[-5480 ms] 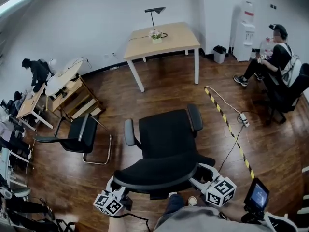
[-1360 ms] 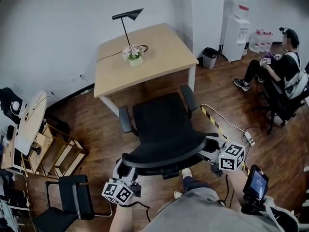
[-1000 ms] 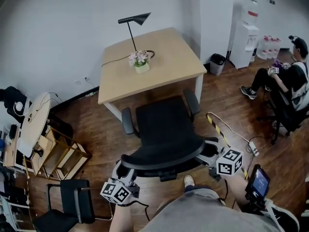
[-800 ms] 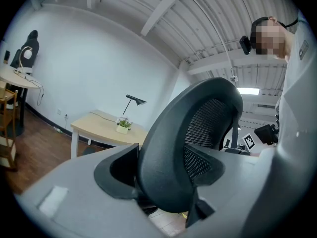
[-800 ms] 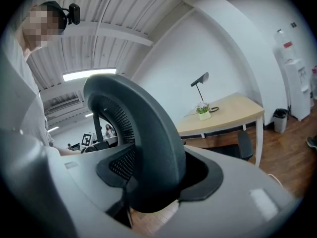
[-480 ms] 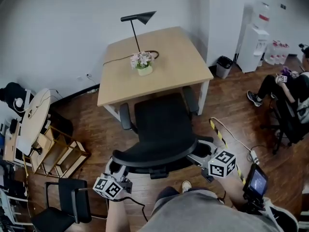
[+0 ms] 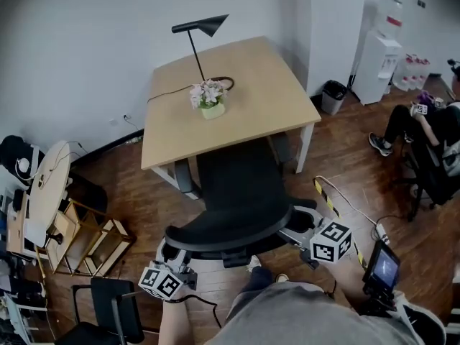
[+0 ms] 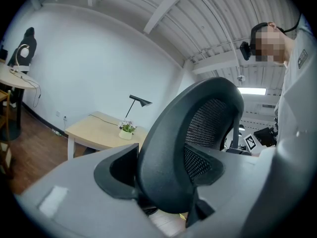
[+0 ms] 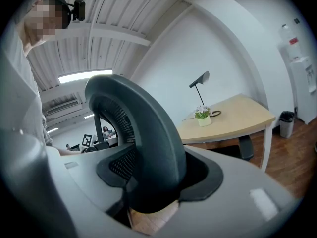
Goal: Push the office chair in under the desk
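Observation:
The black office chair [image 7: 231,207] stands at the near edge of the light wooden desk [image 7: 244,99]; its seat front and armrests sit under the tabletop. My left gripper [image 7: 172,254] is shut on the left end of the curved backrest [image 8: 188,138]. At the backrest's right end my right gripper [image 7: 296,226] is shut on the rim as well. In the left gripper view the mesh backrest fills the gap of the left gripper [image 8: 163,180]. The right gripper [image 9: 158,182] shows the same rim [image 9: 148,133] pinched between its jaws, desk [image 9: 233,118] beyond.
On the desk stand a black lamp [image 7: 198,29] and a flower pot [image 7: 209,100]. A person [image 7: 428,124] sits at the right near a water dispenser [image 7: 381,49] and bin [image 7: 333,96]. Striped floor tape [image 7: 332,198] runs right of the chair. A wooden shelf [image 7: 86,236] and another chair [image 7: 108,311] are left.
The chair and both grippers have moved toward the desk. The seat front and armrests, earlier out before the desk, now lie under the tabletop. Both grips are unchanged.

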The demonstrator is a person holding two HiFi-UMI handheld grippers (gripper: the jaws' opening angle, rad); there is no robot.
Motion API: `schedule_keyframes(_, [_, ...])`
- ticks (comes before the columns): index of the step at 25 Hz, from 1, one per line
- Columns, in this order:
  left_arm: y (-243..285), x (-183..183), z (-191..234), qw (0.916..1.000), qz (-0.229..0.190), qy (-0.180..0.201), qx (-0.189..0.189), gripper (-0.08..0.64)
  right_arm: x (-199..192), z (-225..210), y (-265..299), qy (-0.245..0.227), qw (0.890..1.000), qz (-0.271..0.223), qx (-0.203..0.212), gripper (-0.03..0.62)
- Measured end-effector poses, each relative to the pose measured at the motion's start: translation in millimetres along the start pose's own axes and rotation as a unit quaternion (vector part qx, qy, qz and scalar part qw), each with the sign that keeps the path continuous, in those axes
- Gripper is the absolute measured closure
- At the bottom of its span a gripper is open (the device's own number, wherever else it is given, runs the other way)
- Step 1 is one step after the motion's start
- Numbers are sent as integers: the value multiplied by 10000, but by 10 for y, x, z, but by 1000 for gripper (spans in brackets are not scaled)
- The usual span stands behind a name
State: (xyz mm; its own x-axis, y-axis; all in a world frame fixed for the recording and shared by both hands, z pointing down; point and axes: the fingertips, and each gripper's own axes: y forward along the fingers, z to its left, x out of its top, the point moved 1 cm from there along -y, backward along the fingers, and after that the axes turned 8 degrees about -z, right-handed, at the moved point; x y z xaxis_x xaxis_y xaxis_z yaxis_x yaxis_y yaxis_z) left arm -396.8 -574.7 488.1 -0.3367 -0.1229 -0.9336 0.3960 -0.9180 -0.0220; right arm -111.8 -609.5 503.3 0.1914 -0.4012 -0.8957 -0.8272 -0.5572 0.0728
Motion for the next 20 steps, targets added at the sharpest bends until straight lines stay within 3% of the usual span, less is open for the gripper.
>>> schedule_keyframes(20, [987, 283, 665, 9989, 96, -124, -434, 291, 414, -622, 815, 8, 9996, -73, -279, 333])
